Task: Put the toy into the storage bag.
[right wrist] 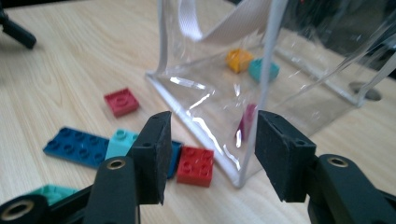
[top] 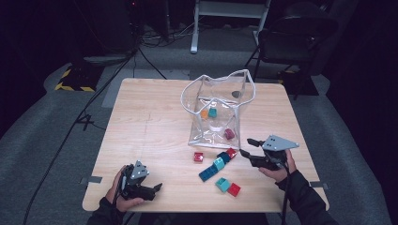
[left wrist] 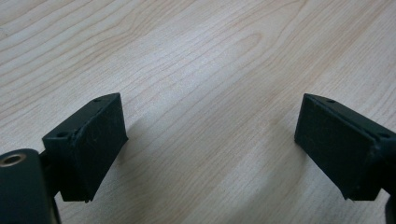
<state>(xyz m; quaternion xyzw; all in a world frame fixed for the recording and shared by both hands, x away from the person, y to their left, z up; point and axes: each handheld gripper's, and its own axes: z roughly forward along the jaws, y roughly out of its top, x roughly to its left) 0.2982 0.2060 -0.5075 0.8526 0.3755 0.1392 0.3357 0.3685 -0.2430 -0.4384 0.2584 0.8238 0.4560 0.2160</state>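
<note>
Right gripper [right wrist: 210, 154]: the fingers [right wrist: 154, 154] are parted with nothing between them, and are aimed at the red brick [right wrist: 196, 165] lying just beside the near bottom corner of the clear bag [right wrist: 299, 79]. In the high view the same gripper [top: 245, 146] is seen near the bag's front right corner, held in the person's right hand [top: 277, 168] at the right edge of the tabletop [top: 150, 122].

Left gripper [left wrist: 210, 144]: the fingers [left wrist: 88, 144] are spread wide and empty above bare wood. In the high view this gripper [top: 157, 187] is seen resting low at the near left of the tabletop, well apart from the bricks.

Bag: it stands open at the middle of the tabletop, its white-edged rim slumped. Three bricks are judged to be already inside: an orange brick [top: 204, 113] and a teal brick [top: 212, 112] side by side toward the back, and a dark red brick [top: 229, 134] at the front right wall.

Loose bricks: a small red brick [top: 198, 157] lies alone in front of the bag; a cluster of a long blue plate [top: 209, 172], a light teal brick [top: 218, 163] and the red brick follows to its right; a teal-and-red pair [top: 227, 186] lies nearest the person.

Progress: the loading is judged to be partly done, with roughly a third of the bricks bagged. The red brick at the bag's corner is the likely next pick, and every loose piece remains to be lifted over the rim.
</note>
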